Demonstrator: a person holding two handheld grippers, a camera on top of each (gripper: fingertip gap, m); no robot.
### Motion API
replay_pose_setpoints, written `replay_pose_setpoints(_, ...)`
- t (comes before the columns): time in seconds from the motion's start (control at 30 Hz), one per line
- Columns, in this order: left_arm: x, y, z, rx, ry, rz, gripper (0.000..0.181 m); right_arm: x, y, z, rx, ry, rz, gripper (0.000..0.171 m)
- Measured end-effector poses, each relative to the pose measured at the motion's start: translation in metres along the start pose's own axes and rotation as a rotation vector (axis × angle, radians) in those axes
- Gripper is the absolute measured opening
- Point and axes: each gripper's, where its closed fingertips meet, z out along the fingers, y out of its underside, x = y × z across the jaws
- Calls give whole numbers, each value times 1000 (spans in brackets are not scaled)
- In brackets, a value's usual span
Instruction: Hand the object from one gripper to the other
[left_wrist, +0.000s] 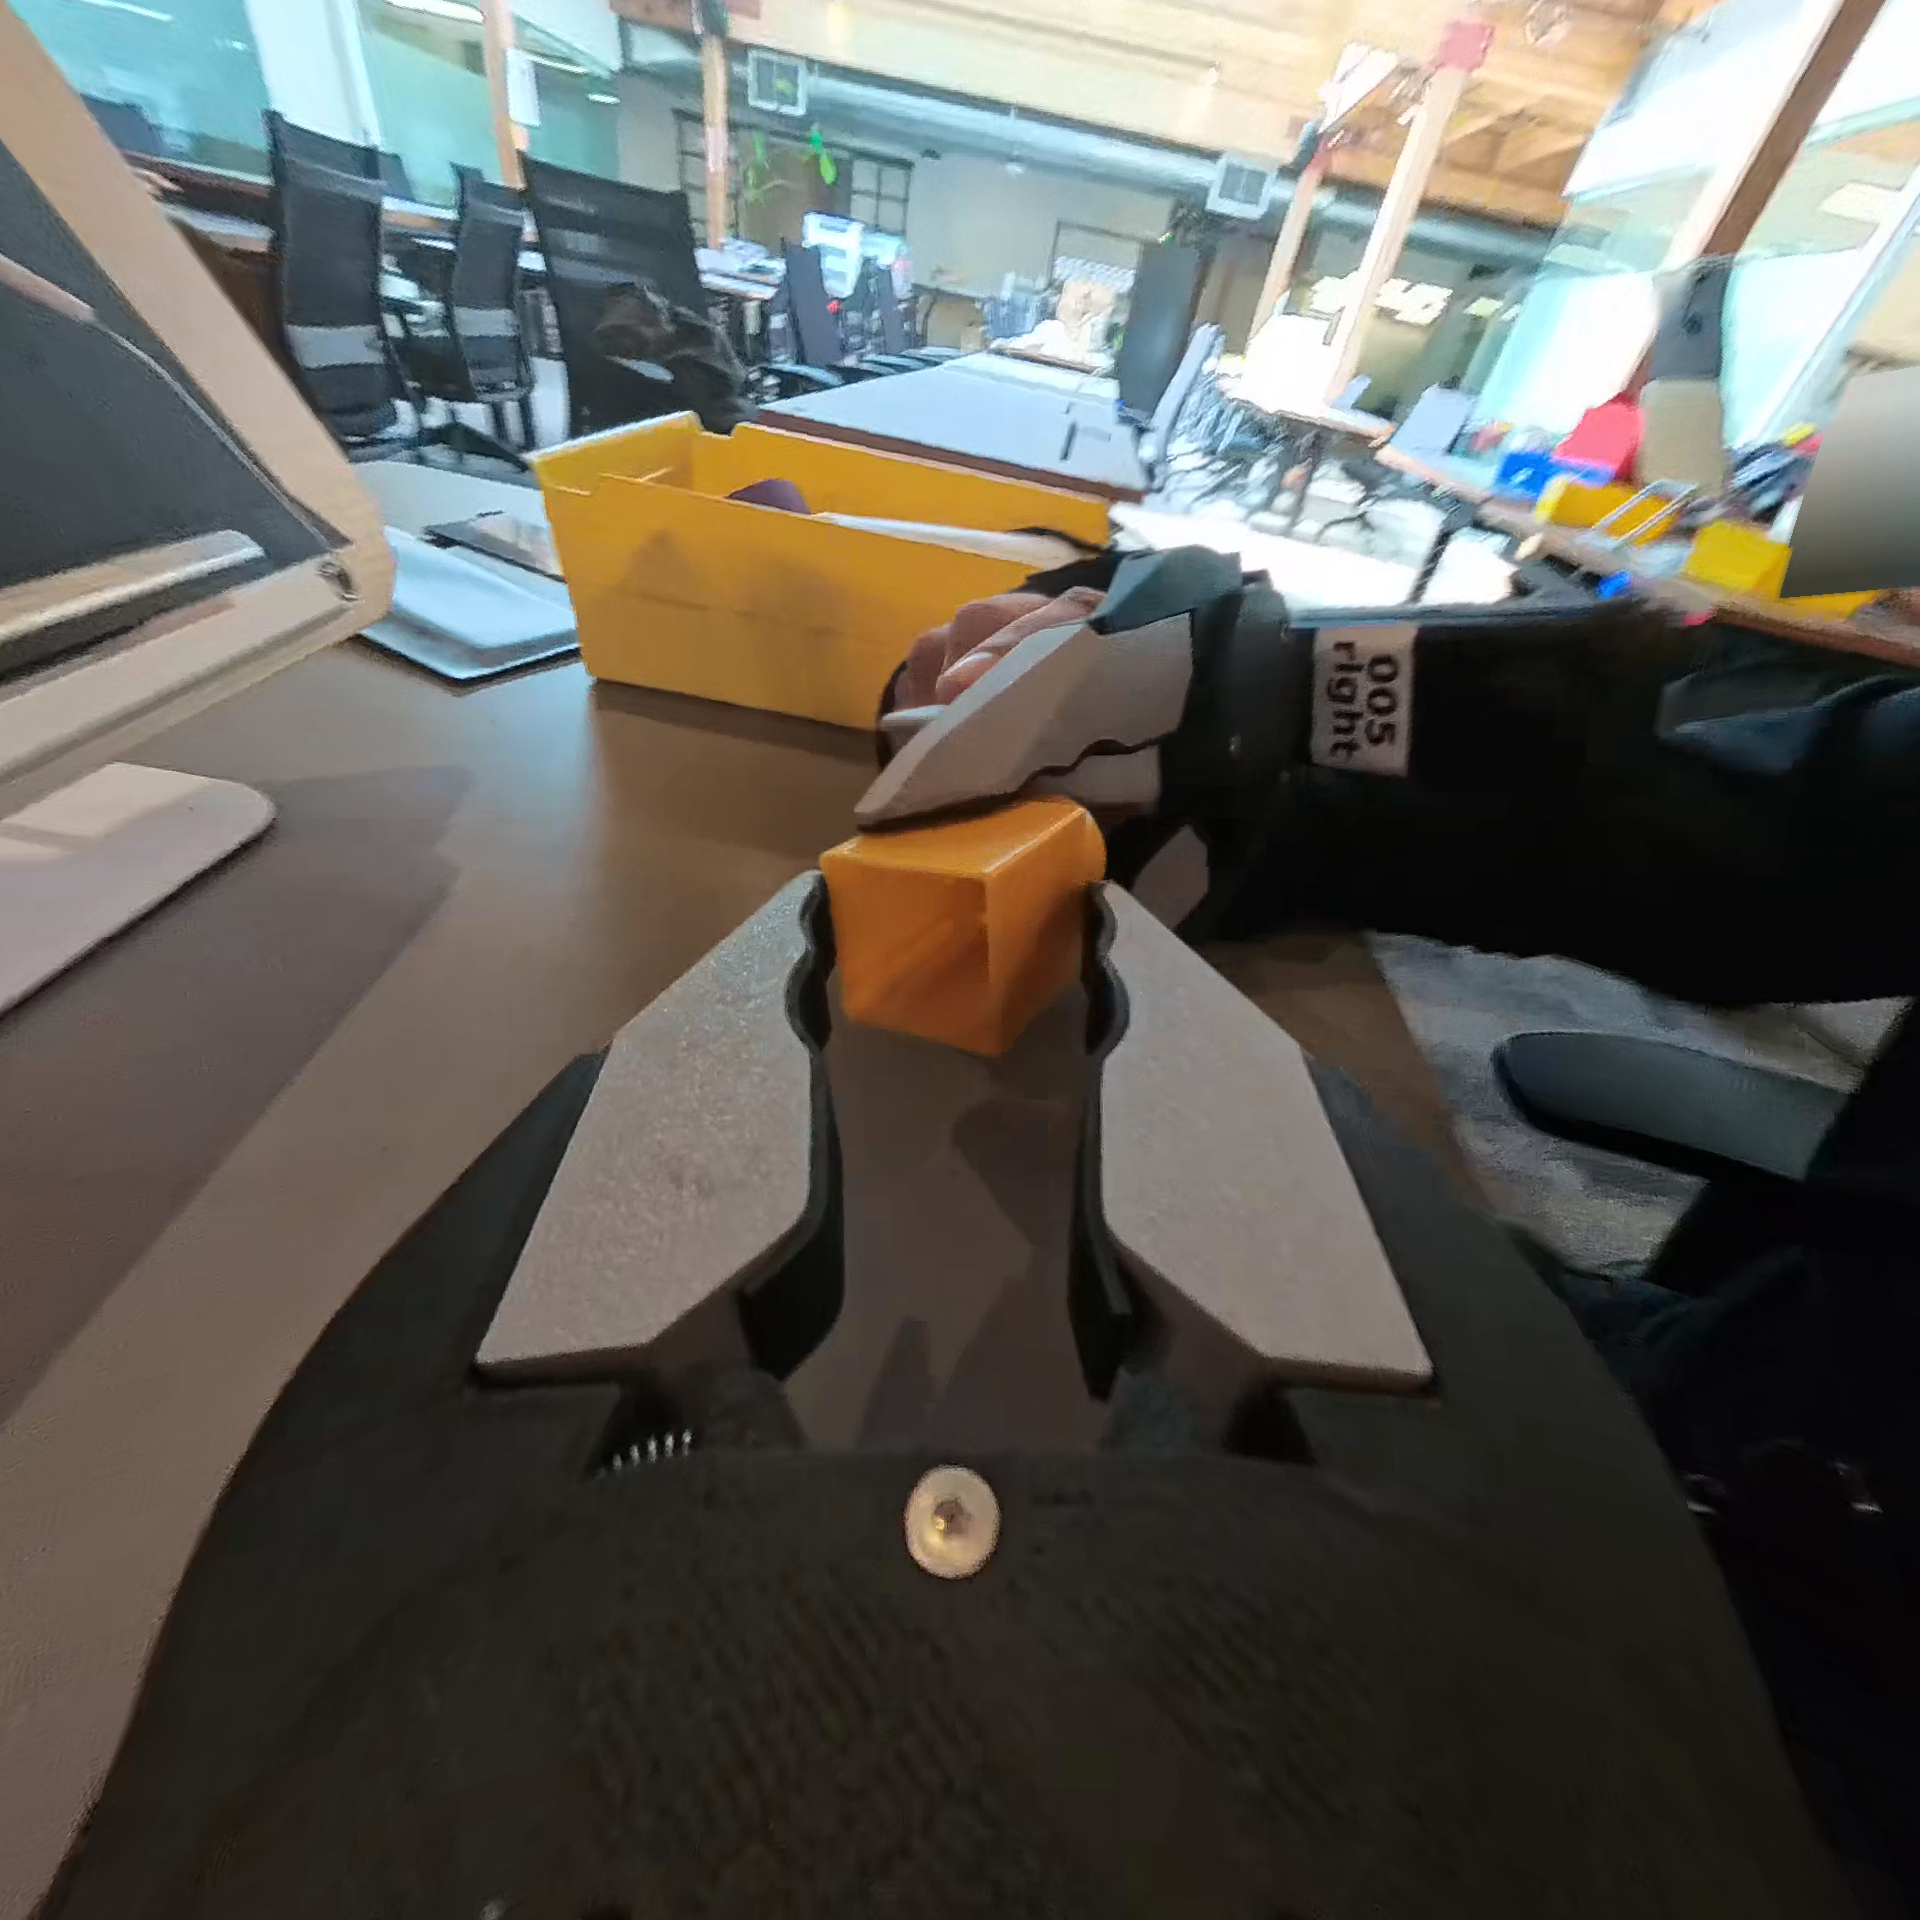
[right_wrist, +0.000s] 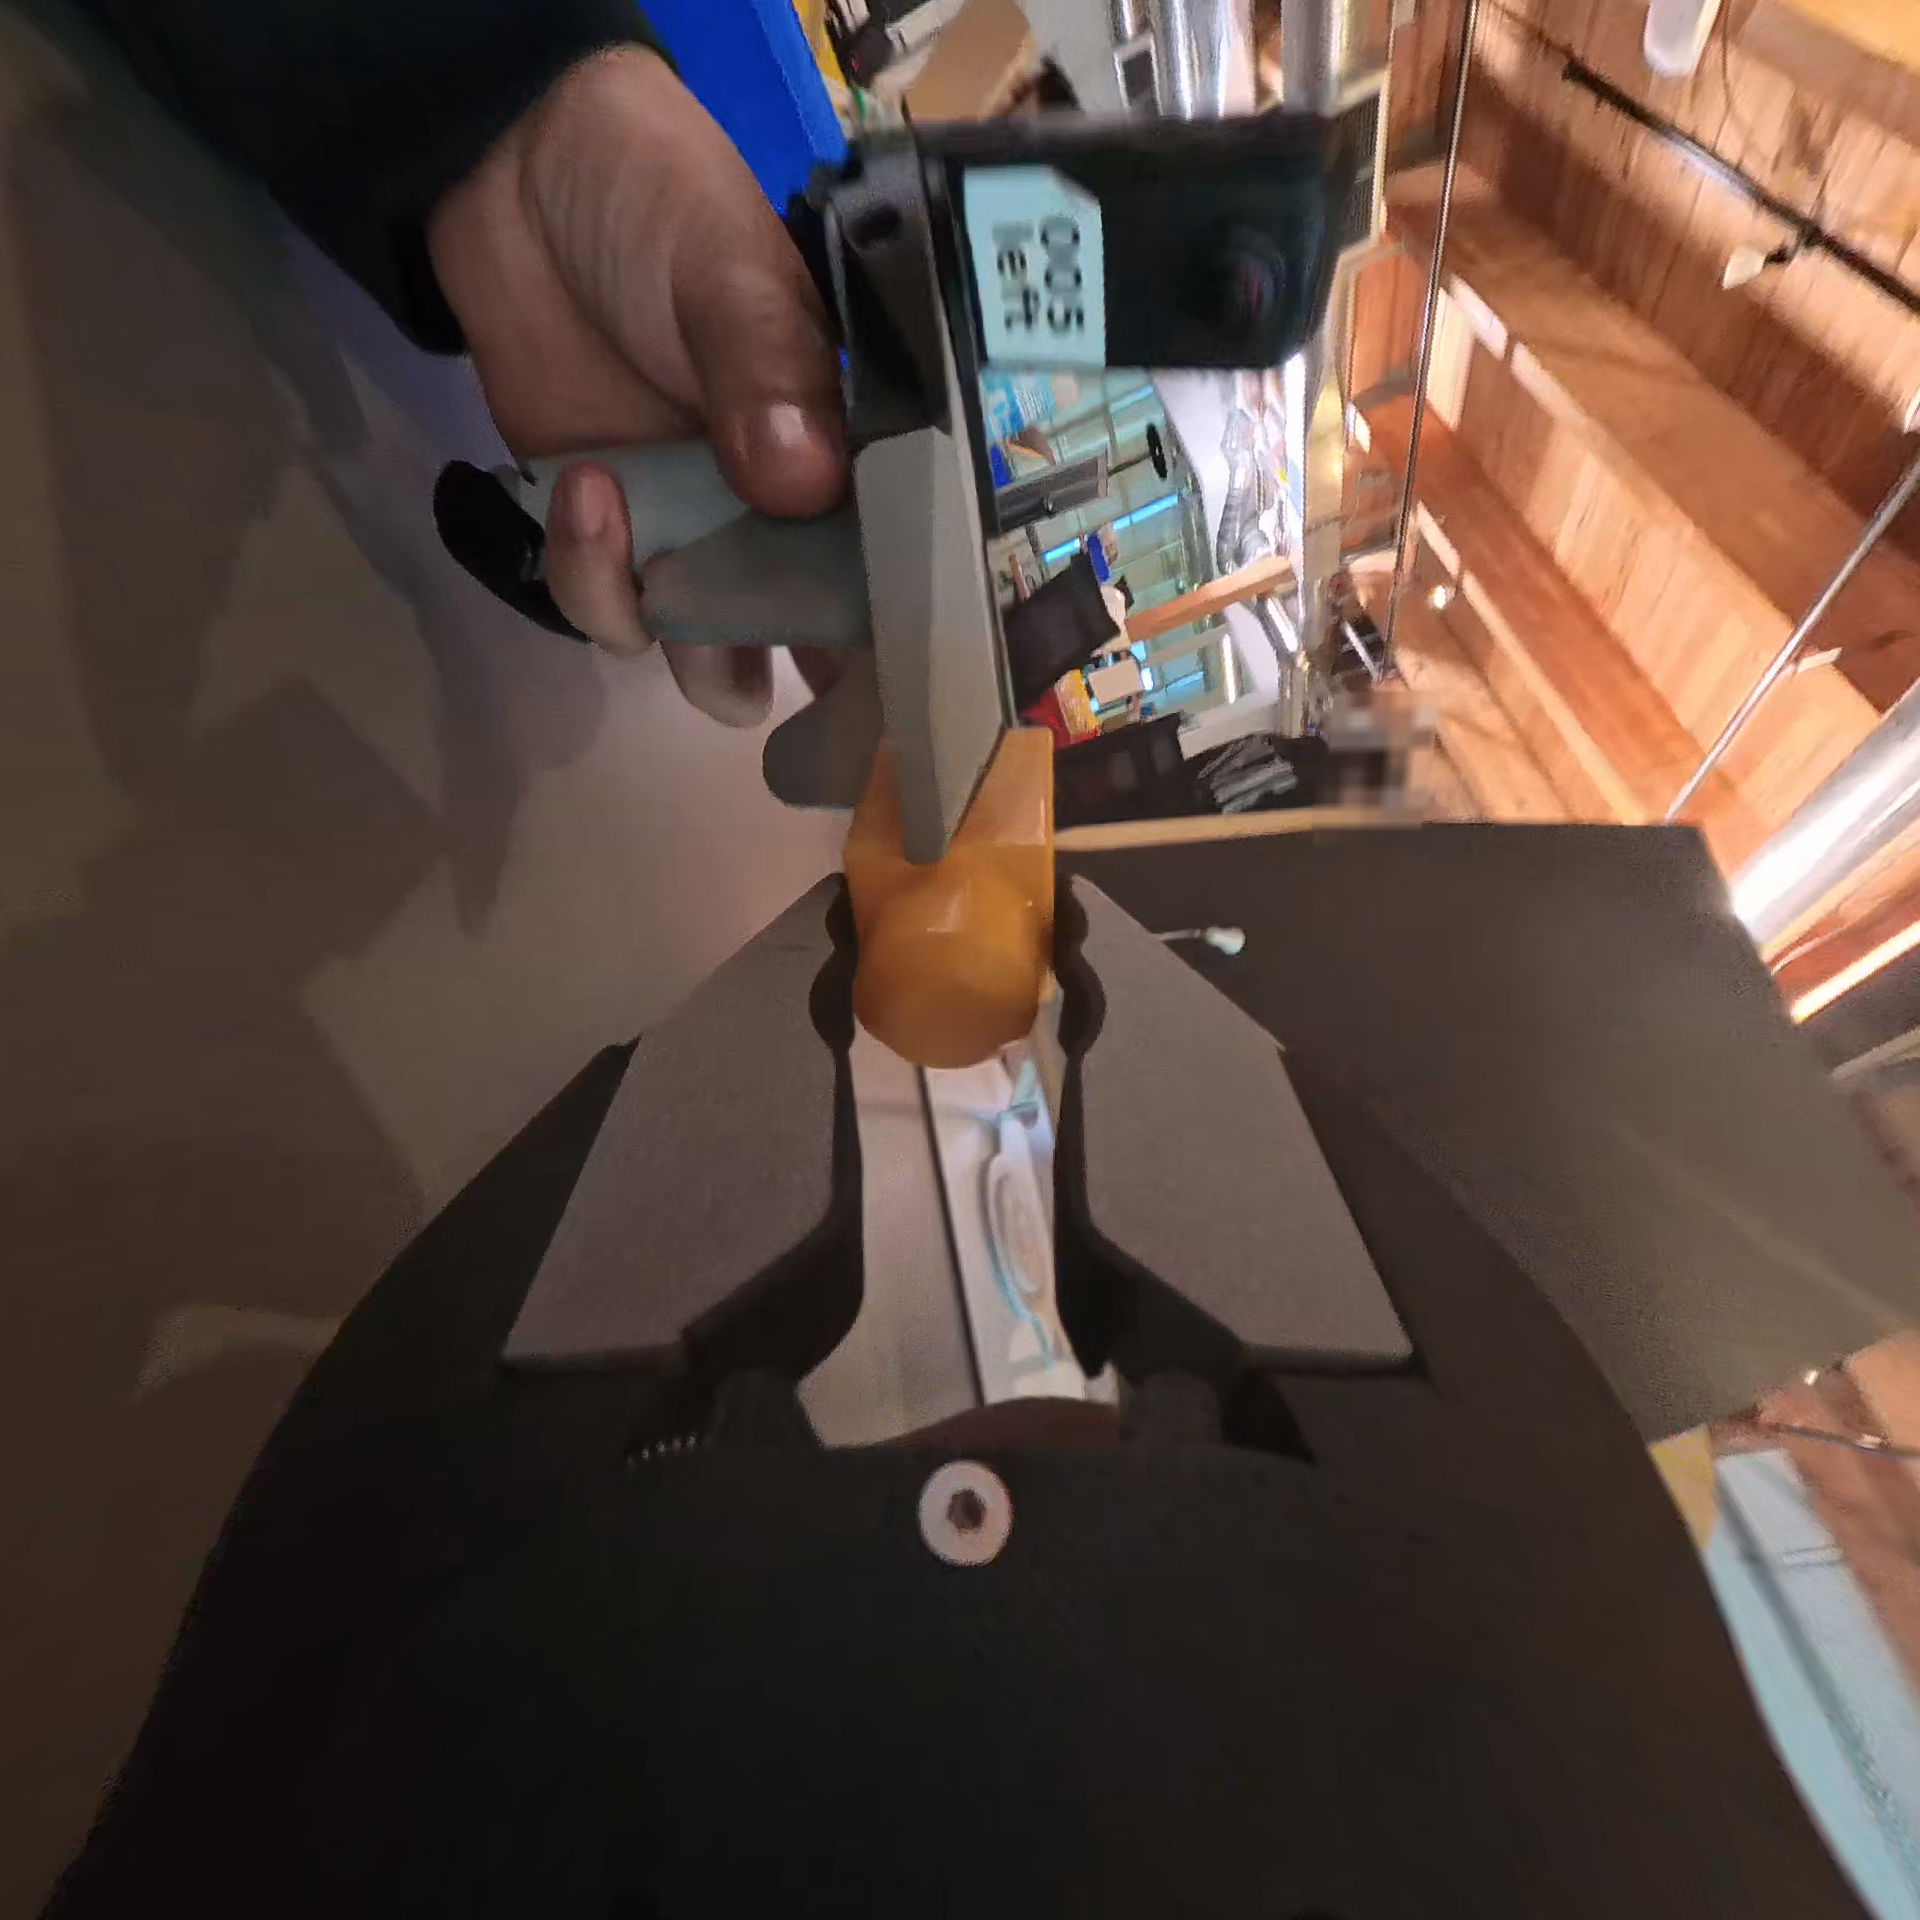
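Observation:
An orange block (left_wrist: 956, 935), squared at one end and rounded at the other, is held in the air above the brown table (left_wrist: 468, 883). My left gripper (left_wrist: 961, 930) is shut on its squared end, one fingertip against each side. My right gripper comes in from the right, with its upper finger (left_wrist: 997, 727) lying on top of the block. In the right wrist view, my right gripper (right_wrist: 956, 940) is shut on the rounded end of the block (right_wrist: 945, 966). There a finger (right_wrist: 935, 675) of the left gripper crosses the block's far end, held by a hand (right_wrist: 623, 312).
A yellow bin (left_wrist: 727, 613) stands on the table just behind the block. A monitor (left_wrist: 125, 468) on a white foot (left_wrist: 104, 862) is at the left. A dark chair armrest (left_wrist: 1662, 1091) is at the right, off the table edge. Office chairs and desks are farther back. The grippers are tip to tip, or close to it.

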Motion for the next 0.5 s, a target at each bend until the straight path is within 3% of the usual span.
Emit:
replay_pose_setpoints(0.13, -28, -1, -8, -49, -246, 235, 46, -4, 31, -1, -138, -17, 168, 36)
replay_pose_setpoints(0.23, -40, -24, -28, -15, -467, 599, 46, -20, 32, -7, -116, -252, 552, 40)
replay_pose_setpoints(0.27, -33, -30, -31, 4, -491, 742, 46, -19, 30, -7, -101, -300, 705, 50)
replay_pose_setpoints(0.33, -24, -32, -33, -36, -569, 1027, 46, -4, 26, -7, -29, -328, 1008, 69)
replay_pose_setpoints(0.4, -17, -38, -32, -45, -660, 1240, 46, 13, 10, -13, 137, -407, 1285, 75)
replay_pose_setpoints(0.5, 6, -55, -30, 75, -684, 1298, 46, 32, -10, -24, 359, -511, 1532, 74)
